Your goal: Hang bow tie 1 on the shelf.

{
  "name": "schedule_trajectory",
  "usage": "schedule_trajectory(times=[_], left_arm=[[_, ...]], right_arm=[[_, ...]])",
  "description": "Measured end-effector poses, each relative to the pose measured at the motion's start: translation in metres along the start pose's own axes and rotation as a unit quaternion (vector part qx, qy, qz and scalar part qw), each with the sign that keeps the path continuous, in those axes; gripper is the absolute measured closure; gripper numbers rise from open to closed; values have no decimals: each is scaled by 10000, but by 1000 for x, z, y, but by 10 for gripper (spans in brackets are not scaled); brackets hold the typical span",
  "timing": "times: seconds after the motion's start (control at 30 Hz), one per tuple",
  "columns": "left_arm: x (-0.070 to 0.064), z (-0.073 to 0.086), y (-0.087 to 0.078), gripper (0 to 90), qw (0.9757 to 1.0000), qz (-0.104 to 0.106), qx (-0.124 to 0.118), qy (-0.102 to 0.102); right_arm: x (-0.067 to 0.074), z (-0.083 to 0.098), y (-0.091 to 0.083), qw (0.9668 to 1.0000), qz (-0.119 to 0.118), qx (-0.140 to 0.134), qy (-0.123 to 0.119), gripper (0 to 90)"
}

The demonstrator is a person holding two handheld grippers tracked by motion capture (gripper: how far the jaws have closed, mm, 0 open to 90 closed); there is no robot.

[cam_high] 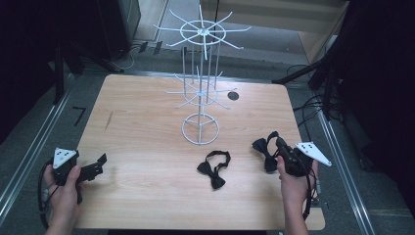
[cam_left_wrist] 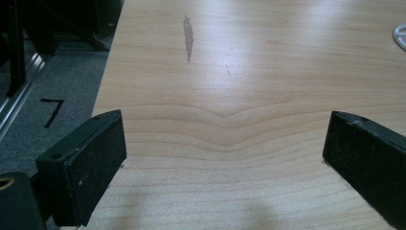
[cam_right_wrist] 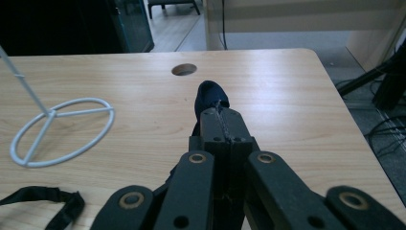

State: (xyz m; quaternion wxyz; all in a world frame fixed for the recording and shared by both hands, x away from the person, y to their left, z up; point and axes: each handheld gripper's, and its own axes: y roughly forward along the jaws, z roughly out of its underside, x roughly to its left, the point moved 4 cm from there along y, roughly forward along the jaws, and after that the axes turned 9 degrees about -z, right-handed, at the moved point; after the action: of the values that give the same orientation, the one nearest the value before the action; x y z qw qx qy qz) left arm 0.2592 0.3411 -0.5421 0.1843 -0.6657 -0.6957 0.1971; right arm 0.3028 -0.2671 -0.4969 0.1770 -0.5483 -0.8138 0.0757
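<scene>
We have one bow tie (cam_high: pixel 264 149) pinched in the right gripper (cam_high: pixel 278 147), jaws clamped on its fabric, near the table's (cam_high: pixel 147 196) right edge. A second bow tie (cam_high: pixel 214 169) lies toward the front edge, before the wire rack (cam_high: pixel 200 88). Our left gripper (cam_left_wrist: pixel 225 158) gapes empty. The thin pinch could slip; a dangling strap might snag a rack arm.

One readable mark is showing — a black "7" (cam_high: pixel 79 115) sitting on the grey floor (cam_high: pixel 29 147) just left of the tabletop (cam_high: pixel 147 127); the left gripper view is showing the same "7" too — nothing else legible.
</scene>
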Motion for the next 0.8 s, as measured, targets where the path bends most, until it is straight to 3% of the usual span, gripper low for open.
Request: schedule_trajectory(times=[0.8], left_arm=[[0,0,0,14,10000,25,10,-22]], right_arm=[[52,-20,2,9973,-588,-271,-346,900]])
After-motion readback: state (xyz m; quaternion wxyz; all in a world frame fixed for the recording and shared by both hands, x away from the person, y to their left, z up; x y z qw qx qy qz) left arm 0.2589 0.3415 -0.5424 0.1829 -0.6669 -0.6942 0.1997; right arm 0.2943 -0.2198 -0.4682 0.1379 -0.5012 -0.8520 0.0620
